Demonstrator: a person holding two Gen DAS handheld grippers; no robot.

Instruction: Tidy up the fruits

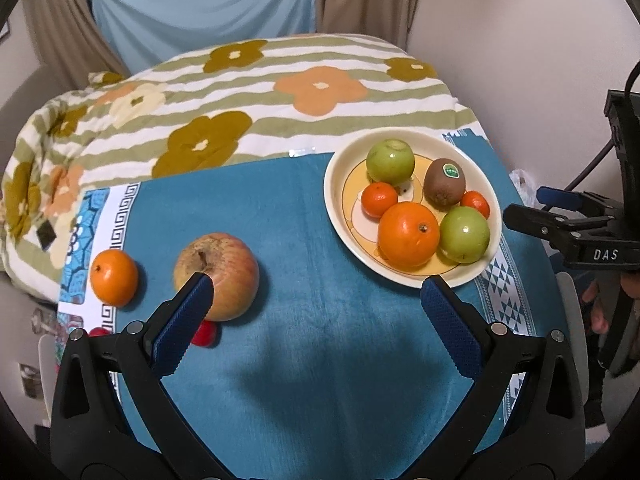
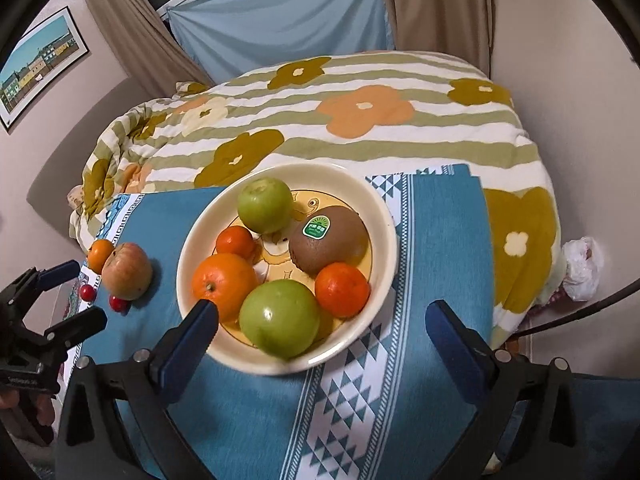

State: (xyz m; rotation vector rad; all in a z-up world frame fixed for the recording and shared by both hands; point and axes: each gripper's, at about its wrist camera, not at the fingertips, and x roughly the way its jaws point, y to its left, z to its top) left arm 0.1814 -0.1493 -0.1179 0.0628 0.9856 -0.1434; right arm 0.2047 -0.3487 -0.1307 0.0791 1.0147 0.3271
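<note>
Right wrist view, right tool (image 2: pixel 320 312) spread wide, empty, above fruit bowl (image 2: pixel 384 216)

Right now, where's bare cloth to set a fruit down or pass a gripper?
Free: the blue cloth between the apple and the plate, and the near stretch below both. Crowded: the plate, packed with six fruits; the left edge, where the apple, a tangerine and small red fruits cluster.

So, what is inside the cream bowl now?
The bowl holds two green apples, a kiwi, a large orange and two small mandarins. Fruit covers most of its painted floor.
</note>
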